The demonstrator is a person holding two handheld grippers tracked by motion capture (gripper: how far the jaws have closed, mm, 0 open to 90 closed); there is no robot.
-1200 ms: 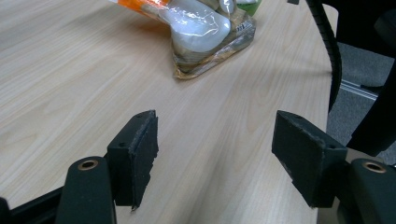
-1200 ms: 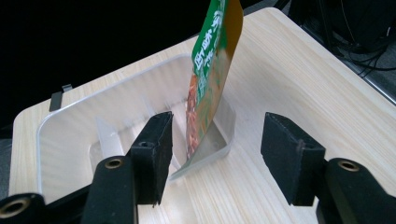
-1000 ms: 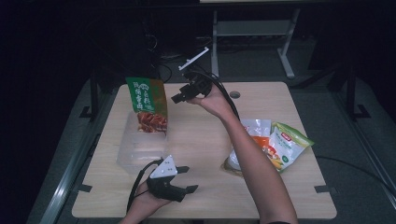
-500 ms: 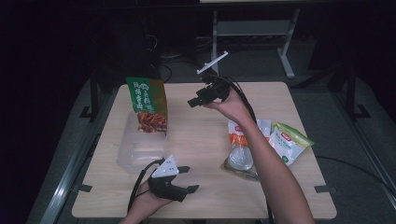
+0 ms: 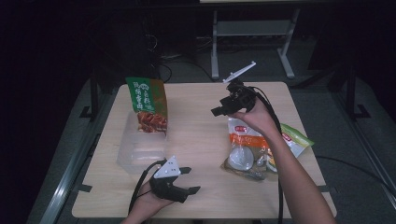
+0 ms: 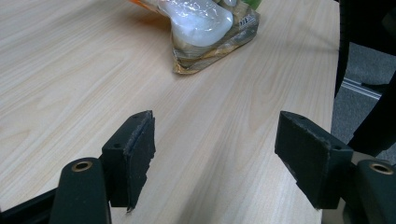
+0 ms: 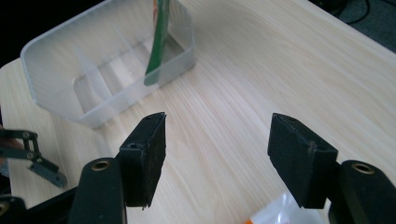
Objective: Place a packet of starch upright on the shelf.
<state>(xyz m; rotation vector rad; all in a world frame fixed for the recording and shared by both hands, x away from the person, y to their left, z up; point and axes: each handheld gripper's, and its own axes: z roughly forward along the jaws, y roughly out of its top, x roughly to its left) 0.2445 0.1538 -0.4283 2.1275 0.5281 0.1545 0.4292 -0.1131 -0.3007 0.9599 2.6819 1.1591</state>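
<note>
Above snack bags point(image 5: 247, 151), right gripper point(image 5: 223, 109) empty, jaws just widening; left gripper point(image 5: 189, 179) agape

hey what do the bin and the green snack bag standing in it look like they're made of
Bin: looks like frosted translucent plastic; the table's wood grain shows faintly through its walls and dividers. Green snack bag: probably glossy printed plastic film, thin enough to stand up edge-on.

Bare bench point(image 5: 196, 140) runs down the middle, between clear bin point(image 5: 140, 151) left and snack packets point(image 5: 252, 149) right.
</note>
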